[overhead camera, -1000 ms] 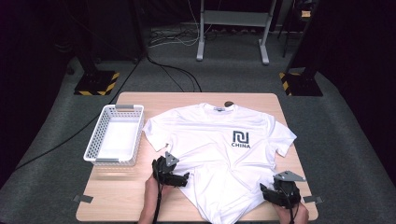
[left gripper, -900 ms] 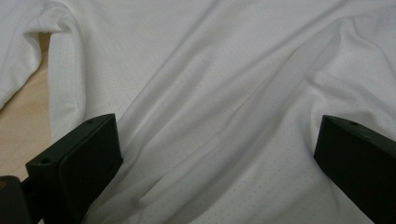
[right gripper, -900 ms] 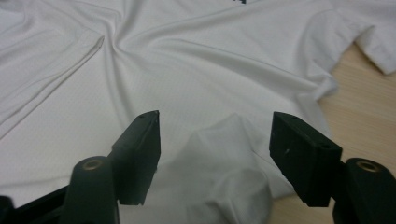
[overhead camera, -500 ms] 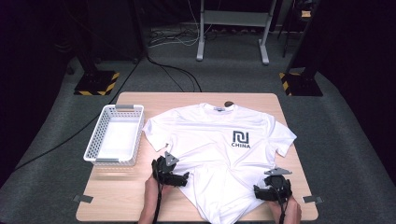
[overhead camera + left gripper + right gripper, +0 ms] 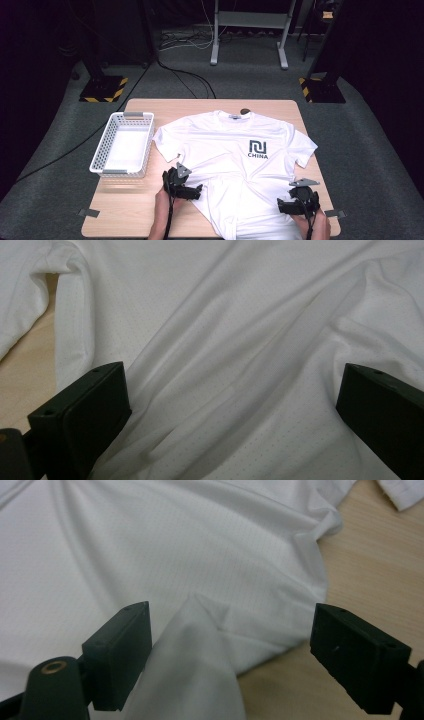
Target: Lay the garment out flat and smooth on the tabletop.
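The white short-sleeved T-shirt of thin dotted knit with a dark "CHINA" logo on the chest [image 5: 240, 160] lies face up across the middle of the pale wooden table [image 5: 210, 106], collar at the far edge, hem toward me and bunched into slanting creases between my hands. I judge it light and limp: it will sag and drape rather than keep any shape, and a single layer could slip out of a shallow pinch. A fold or the doubled hem edge should give my pads more to bite on than flat cloth.

My left gripper [image 5: 184, 186] rests at the shirt's lower left side, jaws spread wide over rippled fabric [image 5: 225, 370] and pinching nothing. My right gripper [image 5: 296, 202] sits at the lower right hem; its jaws have just been opening and now stand wide, with a raised peak of cloth [image 5: 197, 630] between them but not clamped. That peak, or the hem edge beside it where bare wood shows, looks to me like the better place to take hold.

Farther out, a white slatted plastic basket [image 5: 124, 116] stands left of the shirt, close to its sleeve, and a small dark round object [image 5: 245, 111] lies just beyond the collar.
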Demonstrator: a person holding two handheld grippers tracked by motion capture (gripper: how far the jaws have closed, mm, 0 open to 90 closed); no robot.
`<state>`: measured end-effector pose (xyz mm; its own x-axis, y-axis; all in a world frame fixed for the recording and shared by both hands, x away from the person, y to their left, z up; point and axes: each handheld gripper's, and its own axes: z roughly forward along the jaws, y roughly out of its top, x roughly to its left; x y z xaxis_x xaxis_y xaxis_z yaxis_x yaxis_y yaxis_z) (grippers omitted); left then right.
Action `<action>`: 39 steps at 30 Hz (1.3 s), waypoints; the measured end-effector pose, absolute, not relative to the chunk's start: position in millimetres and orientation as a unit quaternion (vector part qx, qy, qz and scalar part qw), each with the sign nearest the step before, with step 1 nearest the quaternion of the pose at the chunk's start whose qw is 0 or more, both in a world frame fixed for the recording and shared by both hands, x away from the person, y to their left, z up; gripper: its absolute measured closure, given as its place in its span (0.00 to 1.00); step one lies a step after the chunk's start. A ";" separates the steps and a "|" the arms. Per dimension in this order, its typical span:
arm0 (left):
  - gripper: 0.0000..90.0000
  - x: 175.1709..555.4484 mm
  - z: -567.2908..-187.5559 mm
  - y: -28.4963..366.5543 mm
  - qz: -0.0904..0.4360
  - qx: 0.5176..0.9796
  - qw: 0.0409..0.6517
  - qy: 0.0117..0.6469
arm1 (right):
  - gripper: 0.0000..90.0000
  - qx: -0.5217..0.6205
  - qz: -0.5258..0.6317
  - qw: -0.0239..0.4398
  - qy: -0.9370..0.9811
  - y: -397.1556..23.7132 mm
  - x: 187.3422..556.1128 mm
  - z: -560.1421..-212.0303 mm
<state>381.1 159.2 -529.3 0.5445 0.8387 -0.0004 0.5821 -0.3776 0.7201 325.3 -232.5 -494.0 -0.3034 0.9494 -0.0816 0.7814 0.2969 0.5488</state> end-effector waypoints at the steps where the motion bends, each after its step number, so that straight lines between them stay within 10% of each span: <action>1: 0.00 381.1 -529.4 159.1 0.187 0.809 0.344 0.439 | 0.18 0.555 0.198 0.202 0.782 -230.6 330.3 -497.8; 39: 0.00 380.9 -529.3 159.0 0.187 0.808 0.344 0.440 | 0.16 0.566 0.290 0.209 0.743 -260.9 340.2 -508.8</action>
<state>380.9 159.0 -529.3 0.5428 0.8399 -0.0007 0.5829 -0.3761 0.7203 340.2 -260.9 -508.8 -0.2723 0.9620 0.0184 0.7197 0.1910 0.6675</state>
